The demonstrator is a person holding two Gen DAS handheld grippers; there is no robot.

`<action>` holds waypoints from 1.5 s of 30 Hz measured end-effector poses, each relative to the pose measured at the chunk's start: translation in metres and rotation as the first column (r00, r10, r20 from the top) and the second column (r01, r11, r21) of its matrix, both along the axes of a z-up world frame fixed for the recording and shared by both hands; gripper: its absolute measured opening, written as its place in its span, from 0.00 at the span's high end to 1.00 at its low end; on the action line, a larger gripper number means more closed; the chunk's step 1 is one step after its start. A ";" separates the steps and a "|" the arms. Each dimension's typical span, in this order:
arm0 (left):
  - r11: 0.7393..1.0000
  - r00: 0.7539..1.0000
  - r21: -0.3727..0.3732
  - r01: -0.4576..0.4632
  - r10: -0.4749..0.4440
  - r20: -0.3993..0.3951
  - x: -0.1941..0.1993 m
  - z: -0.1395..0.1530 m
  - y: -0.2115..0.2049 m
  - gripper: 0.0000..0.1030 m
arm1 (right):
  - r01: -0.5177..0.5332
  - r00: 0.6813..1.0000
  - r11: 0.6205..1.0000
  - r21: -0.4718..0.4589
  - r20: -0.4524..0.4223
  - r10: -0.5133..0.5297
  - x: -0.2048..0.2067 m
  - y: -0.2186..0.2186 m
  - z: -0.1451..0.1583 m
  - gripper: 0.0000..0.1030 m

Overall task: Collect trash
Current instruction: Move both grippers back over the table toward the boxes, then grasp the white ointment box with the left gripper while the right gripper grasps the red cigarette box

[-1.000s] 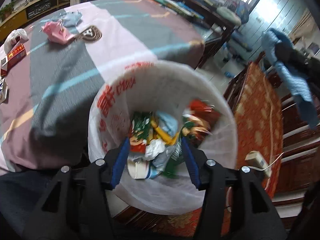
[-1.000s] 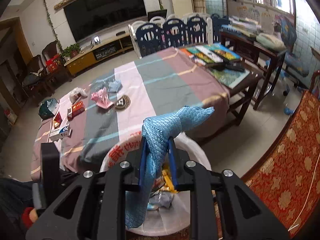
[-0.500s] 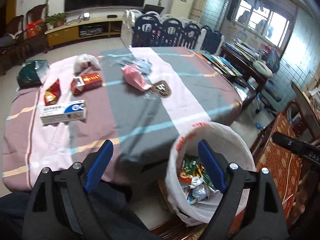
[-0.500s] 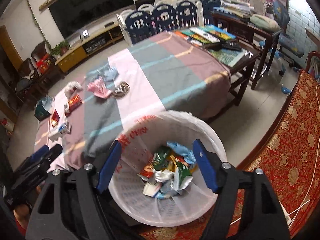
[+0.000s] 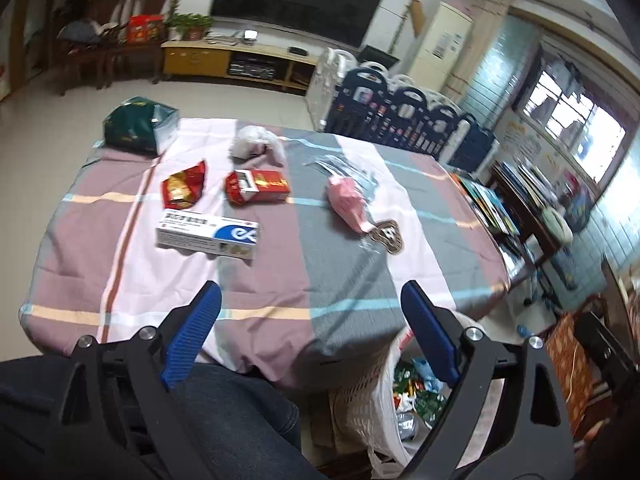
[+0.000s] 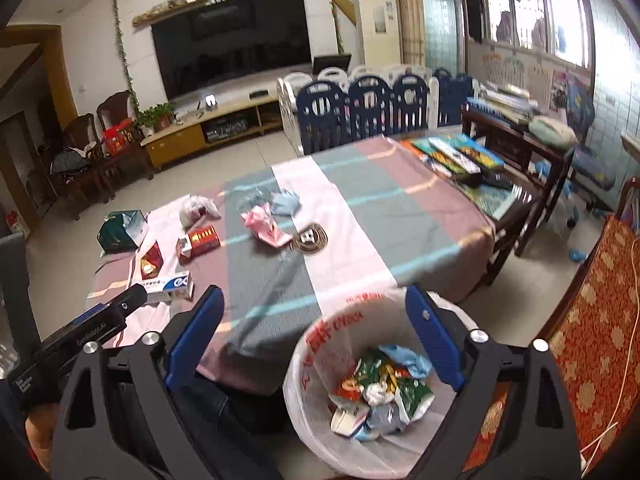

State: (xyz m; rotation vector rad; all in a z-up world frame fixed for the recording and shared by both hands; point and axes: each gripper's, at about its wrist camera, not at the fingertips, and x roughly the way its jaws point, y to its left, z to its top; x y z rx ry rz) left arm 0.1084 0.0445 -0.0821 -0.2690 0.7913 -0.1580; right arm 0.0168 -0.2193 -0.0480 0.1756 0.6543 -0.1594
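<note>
Background furnishings: large black wall-mounted television (image 6: 232, 44), low yellow wooden media cabinet (image 6: 208, 130), navy-and-white plastic playpen fence (image 6: 360, 110), red-and-gold patterned seat cushion (image 6: 600, 328).

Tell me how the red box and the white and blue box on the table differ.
The red box is short and stubby; the white and blue box is long and slim. The red box has an end flap standing open, showing white inside, while the white and blue box looks closed. The red box lies farther from the cameras, and the white and blue box nearer the table's front edge. Both lie flat on the striped cloth, untouched.
</note>
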 end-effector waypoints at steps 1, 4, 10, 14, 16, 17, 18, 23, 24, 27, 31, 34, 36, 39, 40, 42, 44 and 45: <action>1.000 1.000 -0.004 -0.024 0.024 -0.003 0.001 0.000 0.005 0.10 | -0.006 1.000 1.000 -0.027 0.014 0.006 0.001 0.007 0.002 0.07; 0.994 0.994 -0.025 -0.106 0.105 -0.031 0.006 -0.003 0.024 0.10 | -0.024 0.998 0.991 -0.128 0.049 0.031 0.007 0.027 0.003 0.04; 0.975 0.973 -0.045 -0.216 0.211 -0.098 0.014 -0.015 0.049 0.10 | -0.011 0.996 0.978 -0.209 0.081 0.029 0.012 0.046 -0.006 0.04; 0.971 0.966 -0.027 -0.238 0.233 -0.113 0.015 -0.020 0.052 0.10 | -0.047 0.999 0.993 -0.108 -0.006 0.047 0.024 0.035 -0.020 0.04; 0.970 0.965 -0.021 -0.241 0.237 -0.116 0.016 -0.022 0.052 0.09 | -0.066 0.997 0.996 -0.055 -0.036 0.065 0.027 0.031 -0.027 0.04; 0.969 0.963 -0.015 -0.245 0.242 -0.116 0.017 -0.022 0.052 0.09 | -0.070 0.996 0.997 -0.040 -0.049 0.068 0.029 0.029 -0.030 0.04; 0.968 0.962 -0.008 -0.250 0.247 -0.118 0.017 -0.023 0.053 0.09 | -0.072 0.996 0.997 -0.032 -0.060 0.070 0.032 0.028 -0.033 0.04; 0.958 0.950 0.038 -0.284 0.287 -0.122 0.021 -0.028 0.057 0.09 | -0.095 0.992 0.995 0.012 -0.087 0.095 0.050 0.026 -0.045 0.04; 0.954 0.946 0.050 -0.295 0.299 -0.123 0.023 -0.030 0.059 0.09 | -0.102 0.990 0.994 0.029 -0.090 0.104 0.056 0.026 -0.047 0.04; 0.936 0.927 0.078 -0.344 0.352 -0.134 0.028 -0.038 0.071 0.09 | -0.137 0.984 0.988 0.071 -0.102 0.144 0.084 0.032 -0.054 0.04; 0.917 0.905 0.066 -0.393 0.398 -0.152 0.032 -0.044 0.086 0.09 | -0.215 0.968 0.972 0.091 -0.116 0.225 0.127 0.058 -0.063 0.04; 0.906 0.895 0.052 -0.421 0.424 -0.137 0.030 -0.041 0.092 0.09 | -0.263 0.953 0.959 0.108 -0.129 0.276 0.159 0.079 -0.073 0.04; 0.898 0.889 0.054 -0.436 0.440 -0.124 0.030 -0.039 0.094 0.09 | -0.300 0.937 0.946 0.123 -0.148 0.316 0.181 0.093 -0.081 0.04; 0.888 0.880 0.068 -0.455 0.460 -0.118 0.032 -0.039 0.097 0.09 | -0.355 0.908 0.926 0.125 -0.189 0.374 0.212 0.117 -0.098 0.04; 0.885 0.876 0.072 -0.461 0.466 -0.120 0.034 -0.041 0.099 0.09 | -0.370 0.899 0.921 0.123 -0.201 0.388 0.221 0.124 -0.103 0.04; 0.879 0.869 0.082 -0.470 0.477 -0.128 0.036 -0.044 0.101 0.09 | -0.401 0.880 0.908 0.121 -0.223 0.419 0.240 0.139 -0.113 0.04; 0.874 0.863 0.091 -0.478 0.487 -0.139 0.039 -0.048 0.102 0.09 | -0.427 0.863 0.895 0.131 -0.235 0.446 0.258 0.153 -0.123 0.04; 0.872 0.860 0.095 -0.481 0.490 -0.144 0.041 -0.050 0.103 0.09 | -0.433 0.857 0.891 0.138 -0.242 0.454 0.267 0.159 -0.127 0.04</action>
